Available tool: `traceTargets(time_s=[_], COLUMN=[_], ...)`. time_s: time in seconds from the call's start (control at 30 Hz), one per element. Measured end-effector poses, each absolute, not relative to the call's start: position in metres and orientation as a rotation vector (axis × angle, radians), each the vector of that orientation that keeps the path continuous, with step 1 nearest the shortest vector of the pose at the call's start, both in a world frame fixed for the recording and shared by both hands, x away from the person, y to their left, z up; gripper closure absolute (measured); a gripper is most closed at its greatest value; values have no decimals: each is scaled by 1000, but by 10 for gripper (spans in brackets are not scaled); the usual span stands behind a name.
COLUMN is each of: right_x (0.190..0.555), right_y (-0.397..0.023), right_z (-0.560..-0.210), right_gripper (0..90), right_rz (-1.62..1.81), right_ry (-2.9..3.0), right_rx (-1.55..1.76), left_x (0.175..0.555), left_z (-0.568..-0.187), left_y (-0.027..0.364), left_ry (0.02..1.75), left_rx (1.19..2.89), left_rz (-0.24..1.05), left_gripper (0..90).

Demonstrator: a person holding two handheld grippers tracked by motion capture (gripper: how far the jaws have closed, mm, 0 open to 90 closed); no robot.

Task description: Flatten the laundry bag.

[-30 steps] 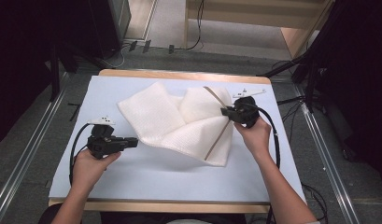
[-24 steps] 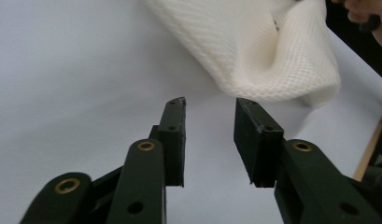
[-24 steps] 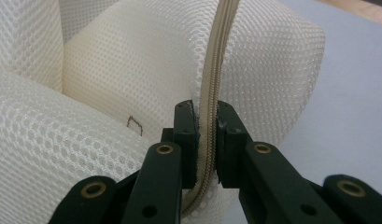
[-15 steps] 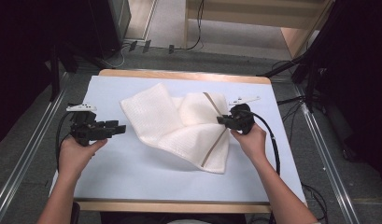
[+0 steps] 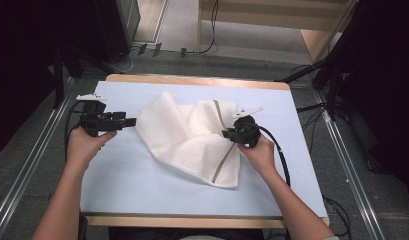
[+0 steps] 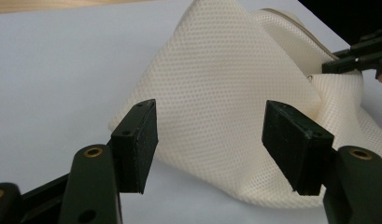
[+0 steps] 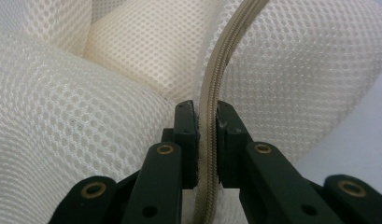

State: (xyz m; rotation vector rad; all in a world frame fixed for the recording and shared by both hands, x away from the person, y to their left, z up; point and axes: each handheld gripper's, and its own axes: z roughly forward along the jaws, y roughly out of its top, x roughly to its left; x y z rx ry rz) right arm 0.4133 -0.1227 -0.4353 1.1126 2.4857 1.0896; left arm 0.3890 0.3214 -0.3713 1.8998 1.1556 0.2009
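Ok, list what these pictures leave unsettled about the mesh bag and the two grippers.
- Zipper slider: none seen on the zipper strip; in the right gripper view the right gripper covers part of it.
- Bag contents: the mesh bag is crumpled and folded over itself in the high view.
- Bag's near edge: the left gripper, open, cuts it off in the left gripper view.

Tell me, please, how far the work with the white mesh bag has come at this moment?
Done: the right gripper is clamped on the tan zipper band of the mesh bag. In hand: the left gripper stands open, aimed at the bag's left corner, not yet touching. Left: gripping that side; the bag lies crumpled on the table. The final goal is unclear.
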Motion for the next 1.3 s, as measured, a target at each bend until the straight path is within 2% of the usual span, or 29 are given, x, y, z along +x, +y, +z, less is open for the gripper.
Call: traceTargets(time_s=[0.43,0.6,0.7,0.87,1.07,1.13,1.17,1.3], right_x=[409,407,407,406,405,405,405,404], right_y=[-117,-118,-120,-120,-120,-120,-120,-122], right_z=[-442,-443,-443,-444,-447,-447,-447,-447], right_gripper=[823,820,818,815,812,812,812,813], right_rz=[1109,1116,1117,1113,1118,1120,1118,1117], right_ry=[2480,2467,2465,2456,2444,2441,2438,2430], right_rx=[1113,1096,1093,1096,1109,1109,1106,1108], left_x=[441,453,465,476,491,492,492,489], left_z=[-382,-384,-388,-396,-415,-417,-419,-418], left_y=[283,278,276,272,263,262,259,256], left_ry=[1066,1046,1040,1010,996,992,993,1014], left_rx=[1990,2013,2041,2062,2084,2085,2091,2117], left_rz=[177,188,146,147,100,92,82,55], left_gripper=[319,293,286,234,238,263,308,678])
